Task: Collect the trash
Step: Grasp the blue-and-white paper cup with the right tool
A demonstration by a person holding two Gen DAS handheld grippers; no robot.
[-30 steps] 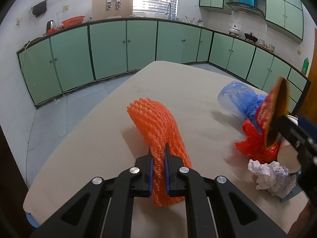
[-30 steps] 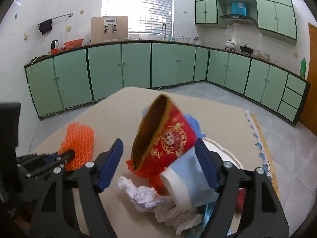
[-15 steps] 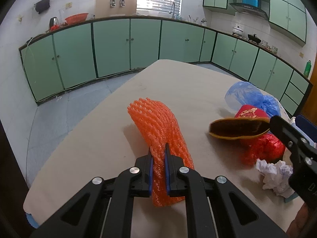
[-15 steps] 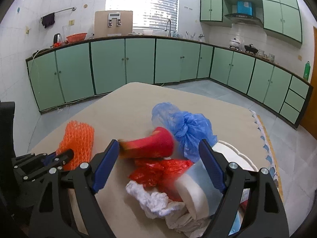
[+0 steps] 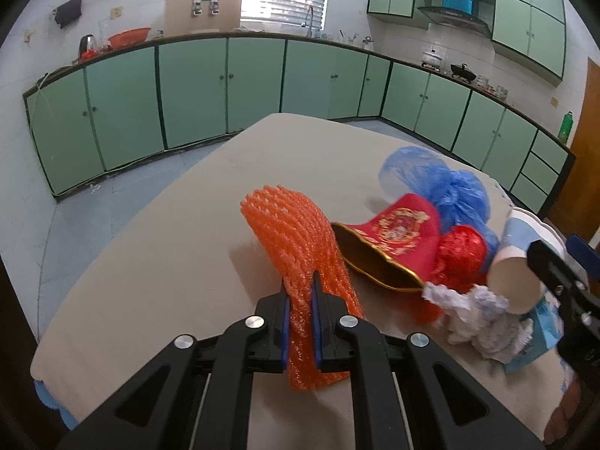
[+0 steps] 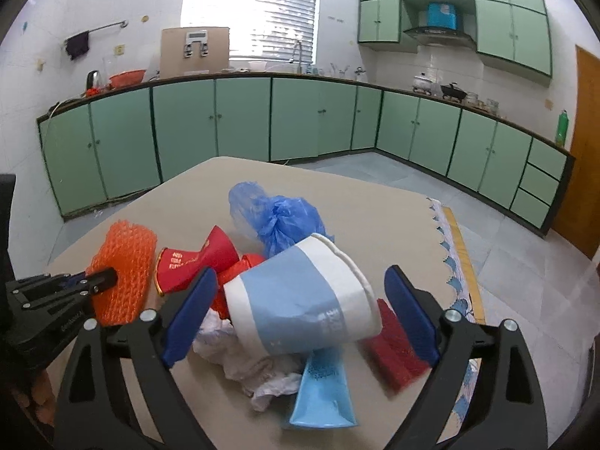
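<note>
A: What has the left claw [image 5: 300, 303] got?
B: It is clamped on the orange foam net [image 5: 300, 247], above the bench [image 5: 150, 262].
A: And the right claw [image 6: 300, 315]?
B: Its jaws have just been opening, wide around the paper cup [image 6: 300, 300], not pressing it; the red pouch [image 6: 195, 262] lies beside the net.

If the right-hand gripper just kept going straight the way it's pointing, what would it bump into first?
Most likely the blue-and-white paper cup, which lies on its side between the open fingers of the right gripper. Crumpled white paper sits just below it; how near the cup is stays hard to judge.
</note>
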